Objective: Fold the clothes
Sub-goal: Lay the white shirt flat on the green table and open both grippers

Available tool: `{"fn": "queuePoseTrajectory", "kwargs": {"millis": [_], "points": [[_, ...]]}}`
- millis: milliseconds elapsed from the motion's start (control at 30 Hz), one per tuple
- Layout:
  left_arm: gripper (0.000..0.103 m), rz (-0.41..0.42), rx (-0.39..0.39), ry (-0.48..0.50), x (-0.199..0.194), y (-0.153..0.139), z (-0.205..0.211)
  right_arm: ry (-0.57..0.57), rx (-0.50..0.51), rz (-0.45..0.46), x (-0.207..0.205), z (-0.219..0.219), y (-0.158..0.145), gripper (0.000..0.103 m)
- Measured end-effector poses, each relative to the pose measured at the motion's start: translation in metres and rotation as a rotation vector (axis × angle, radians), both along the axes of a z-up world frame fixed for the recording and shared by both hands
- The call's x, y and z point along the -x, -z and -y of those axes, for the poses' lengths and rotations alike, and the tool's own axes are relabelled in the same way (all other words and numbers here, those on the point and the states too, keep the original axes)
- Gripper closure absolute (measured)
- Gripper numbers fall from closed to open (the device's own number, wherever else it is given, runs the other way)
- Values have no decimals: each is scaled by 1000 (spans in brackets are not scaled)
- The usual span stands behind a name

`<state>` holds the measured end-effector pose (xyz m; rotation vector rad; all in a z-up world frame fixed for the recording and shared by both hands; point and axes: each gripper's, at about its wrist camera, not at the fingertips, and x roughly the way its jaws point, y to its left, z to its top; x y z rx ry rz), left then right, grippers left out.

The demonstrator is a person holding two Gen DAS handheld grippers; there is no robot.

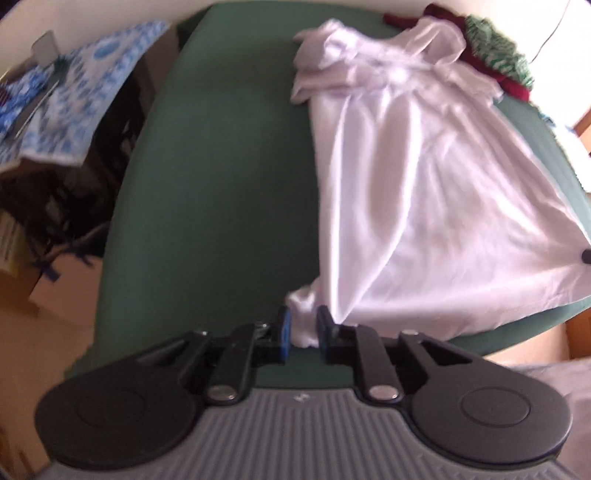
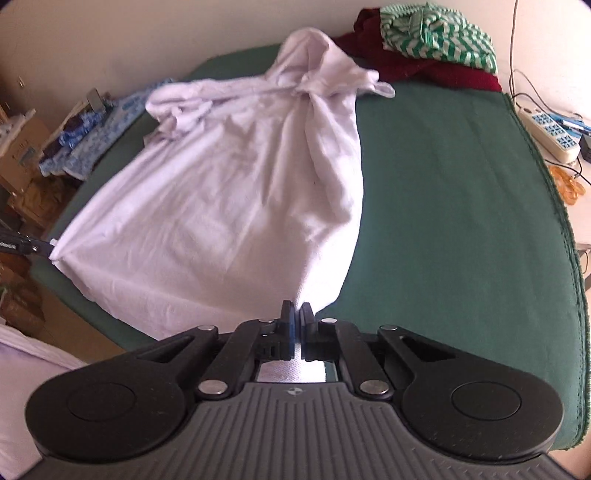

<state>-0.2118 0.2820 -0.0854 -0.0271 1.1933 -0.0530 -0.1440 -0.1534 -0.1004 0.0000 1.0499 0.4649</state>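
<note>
A white garment [image 1: 424, 203] lies spread over the green-covered table [image 1: 221, 184], its neck end toward the wall. My left gripper [image 1: 303, 326] is shut on a bunched bottom corner of it, with white cloth filling the gap between the blue pads. My right gripper [image 2: 298, 314] is shut on the other bottom corner of the white garment [image 2: 229, 192], pads nearly together on the thin hem. The hem is stretched between the two grippers near the table's front edge. Each gripper's tip shows in the other view: the right gripper's tip [image 1: 585, 255] and the left gripper's tip [image 2: 37, 245].
A pile of a dark red garment and a green-striped one [image 2: 436, 33] sits at the back of the table. A power strip [image 2: 550, 133] and cables lie beyond the right edge. A blue patterned cloth [image 1: 92, 81] and cardboard boxes stand to the left.
</note>
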Motion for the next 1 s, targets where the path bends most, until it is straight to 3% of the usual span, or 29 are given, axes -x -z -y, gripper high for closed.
{"fn": "queuePoseTrajectory", "kwargs": {"millis": [133, 167, 200, 233, 267, 367, 400, 433, 467, 533, 567, 600, 633, 833, 1000], "points": [[81, 8, -68, -6, 15, -9, -8, -45, 50, -17, -1, 2, -2, 88], [70, 35, -67, 6, 16, -15, -6, -29, 38, -11, -4, 4, -6, 79], [58, 65, -74, 24, 16, -19, -1, -8, 14, -14, -8, 7, -8, 62], [39, 97, -98, 55, 14, -20, 6, 13, -10, -16, -12, 9, -10, 56], [27, 126, -122, 92, 11, -20, 15, 24, -22, -29, -14, 9, -9, 55], [25, 136, -175, 234, -1, -6, 42, 23, -22, -104, -16, 1, 3, 56], [26, 118, -195, 257, -6, 1, 45, 20, -11, -119, -15, -3, 7, 56], [36, 100, -216, 280, -12, 9, 48, 11, 8, -113, -11, -7, 10, 55], [55, 72, -225, 297, -17, 17, 50, 0, 19, -95, -7, -10, 10, 54], [74, 25, -151, 287, -25, 24, 38, -13, 14, -88, -1, -13, 11, 57], [91, 4, -105, 279, -28, 22, 33, -15, 7, -83, 1, -13, 11, 66], [95, -15, -78, 270, -28, 21, 29, -14, 1, -71, 3, -13, 11, 96], [99, -22, -43, 264, -26, 17, 25, -11, -2, -63, 4, -13, 10, 97], [103, -35, 239, 208, 0, -19, 7, -54, -109, -70, 3, 0, -18, 100], [103, -60, 246, 123, 8, -27, -7, -86, -60, -79, -1, 12, -32, 100]]}}
